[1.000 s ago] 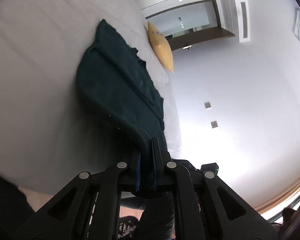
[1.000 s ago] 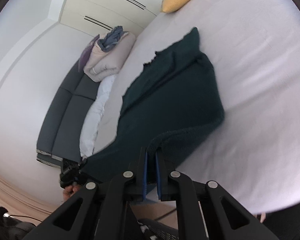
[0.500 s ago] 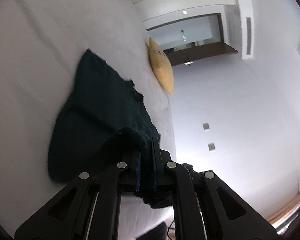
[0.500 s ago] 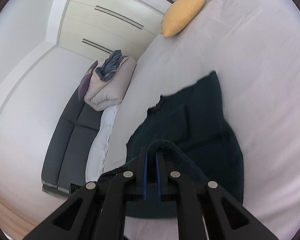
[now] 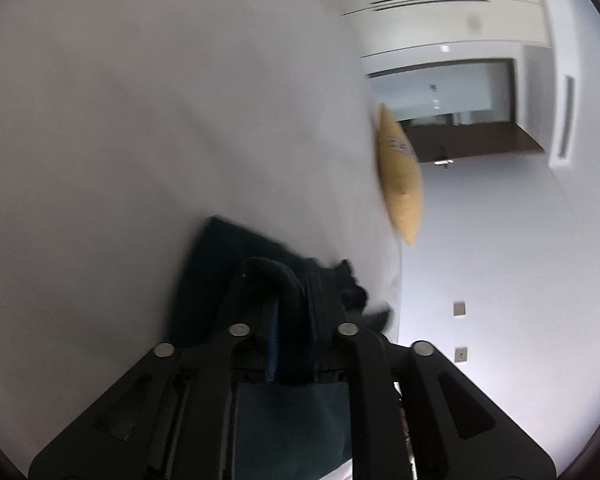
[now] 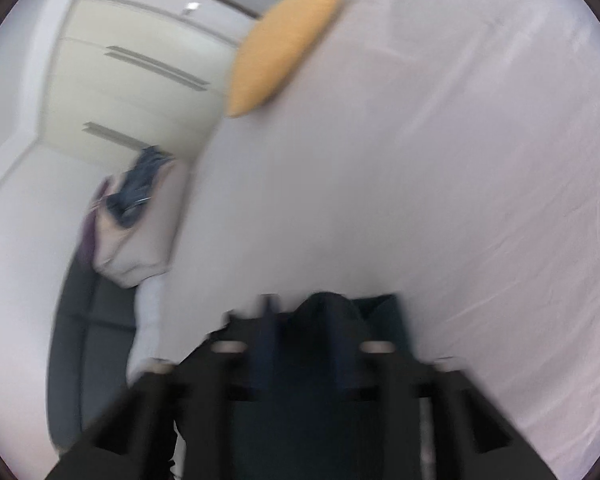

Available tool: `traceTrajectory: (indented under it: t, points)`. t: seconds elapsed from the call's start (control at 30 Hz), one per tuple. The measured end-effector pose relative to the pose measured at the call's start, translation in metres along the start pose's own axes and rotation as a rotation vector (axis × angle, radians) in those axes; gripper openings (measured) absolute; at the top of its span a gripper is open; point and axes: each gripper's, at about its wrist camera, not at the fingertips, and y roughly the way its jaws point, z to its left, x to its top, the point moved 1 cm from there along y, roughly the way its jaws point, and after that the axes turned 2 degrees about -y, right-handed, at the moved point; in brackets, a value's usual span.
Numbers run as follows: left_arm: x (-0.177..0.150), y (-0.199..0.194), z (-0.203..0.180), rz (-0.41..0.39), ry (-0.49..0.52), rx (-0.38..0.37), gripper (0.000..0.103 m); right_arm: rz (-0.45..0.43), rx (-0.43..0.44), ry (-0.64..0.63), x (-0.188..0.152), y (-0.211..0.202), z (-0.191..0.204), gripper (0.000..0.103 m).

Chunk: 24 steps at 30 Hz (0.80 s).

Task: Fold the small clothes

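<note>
The dark green knit garment (image 5: 204,280) lies on the white bed sheet (image 5: 140,140), folded over itself. In the left wrist view its rolled edge loops over my left gripper (image 5: 294,292). The jaws are opening, and cloth still fills the narrow gap between the pads. The right wrist view is blurred. There my right gripper (image 6: 304,320) has its jaws opening and standing well apart, with a bump of the garment (image 6: 328,312) loose between the fingers. Most of the garment is hidden under both grippers.
A yellow cushion (image 5: 400,184) (image 6: 284,44) lies at the far end of the bed. A heap of folded bedding (image 6: 136,236) rests on a dark sofa (image 6: 84,340) beside the bed. White wardrobes (image 6: 132,80) stand behind.
Both grippers carried the garment's near edge forward over the rest of it, towards the cushion. The right jaws have spread apart; the left gap looks only slightly wider.
</note>
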Motion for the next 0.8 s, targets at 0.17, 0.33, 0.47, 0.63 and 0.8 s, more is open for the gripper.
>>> traceTrajectory:
  t: [0.17, 0.33, 0.47, 0.63, 0.8]
  points:
    - [0.006, -0.028, 0.009, -0.089, -0.011, -0.017, 0.091, -0.038, -0.019, -0.047, -0.021, -0.018, -0.009, 0.068]
    - [-0.019, -0.053, -0.004, -0.098, 0.104, 0.021, 0.092, -0.035, -0.058, -0.161, -0.058, -0.053, -0.005, 0.068]
    - [-0.061, -0.052, -0.006, -0.087, 0.198, 0.099, 0.091, -0.015, -0.133, -0.304, -0.091, -0.068, 0.006, 0.068]
    - [-0.105, -0.035, 0.008, -0.031, 0.299, 0.211, 0.086, 0.021, -0.228, -0.404, -0.127, -0.073, 0.007, 0.067]
    - [-0.132, -0.031, 0.017, -0.034, 0.397, 0.327, 0.047, 0.032, -0.274, -0.402, -0.144, -0.076, -0.002, 0.059]
